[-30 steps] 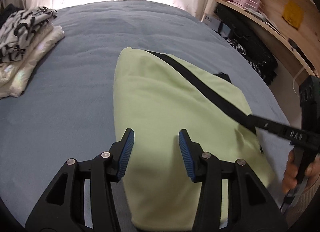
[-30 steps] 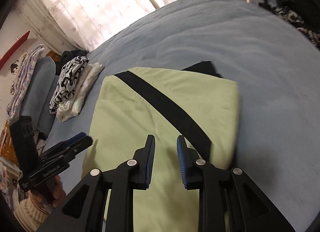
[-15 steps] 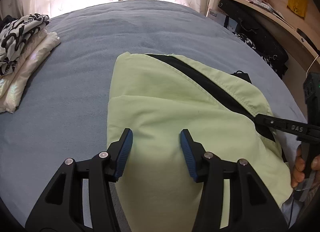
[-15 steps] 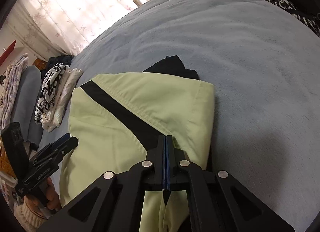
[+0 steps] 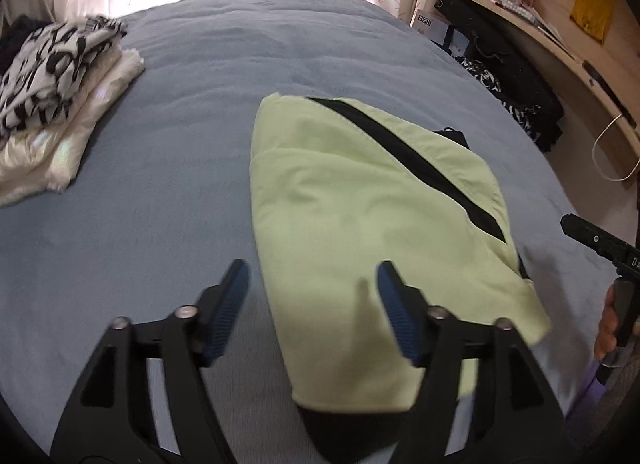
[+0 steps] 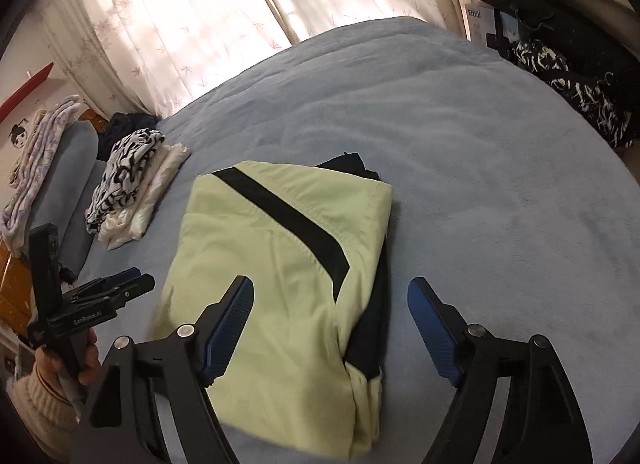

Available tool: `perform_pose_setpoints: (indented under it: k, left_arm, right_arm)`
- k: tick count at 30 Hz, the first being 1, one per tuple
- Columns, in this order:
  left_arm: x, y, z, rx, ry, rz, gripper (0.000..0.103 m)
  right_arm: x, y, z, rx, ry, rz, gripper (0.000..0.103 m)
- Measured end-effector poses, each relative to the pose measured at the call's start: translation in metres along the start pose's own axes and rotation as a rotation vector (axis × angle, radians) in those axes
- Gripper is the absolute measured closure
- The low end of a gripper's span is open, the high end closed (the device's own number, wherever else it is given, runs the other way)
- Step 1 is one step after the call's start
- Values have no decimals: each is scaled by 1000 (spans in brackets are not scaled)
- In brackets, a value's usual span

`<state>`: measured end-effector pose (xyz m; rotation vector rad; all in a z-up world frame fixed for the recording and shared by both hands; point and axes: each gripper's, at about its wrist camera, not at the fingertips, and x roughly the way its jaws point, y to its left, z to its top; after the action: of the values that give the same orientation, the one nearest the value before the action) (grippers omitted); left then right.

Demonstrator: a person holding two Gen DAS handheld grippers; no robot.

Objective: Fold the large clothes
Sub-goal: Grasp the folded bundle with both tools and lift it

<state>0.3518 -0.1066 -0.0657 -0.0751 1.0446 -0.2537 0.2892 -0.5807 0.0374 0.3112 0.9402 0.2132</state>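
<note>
A light green garment with a black diagonal stripe lies folded into a rectangle on the blue-grey bed. It also shows in the right wrist view, with dark fabric poking out at its far and right edges. My left gripper is open and empty, held above the garment's near left edge. My right gripper is wide open and empty, above the garment's near right part. Each gripper shows at the edge of the other's view.
A stack of folded clothes, black-and-white patterned on cream, lies at the bed's far left, also in the right wrist view. A wooden shelf and dark bags stand along the right side. Curtains hang behind the bed.
My right gripper was shut half a second ago and has now opened wide and pulled back. The left gripper has opened wider. The garment's near edge now lies flatter on the bed.
</note>
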Motion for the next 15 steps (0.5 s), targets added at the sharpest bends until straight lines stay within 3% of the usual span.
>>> perform_pose_setpoints:
  k: [2, 4, 15]
  left_arm:
    - [-7, 6, -6, -20, 13, -25, 24]
    - [-9, 12, -11, -41, 29, -49, 23]
    - [50, 26, -32, -157, 147, -208, 23]
  right_arm:
    - [-17, -4, -4, 12, 5, 7, 16]
    - [-21, -5, -7, 17, 21, 10, 16]
    - [64, -46, -21, 195, 191, 170, 16]
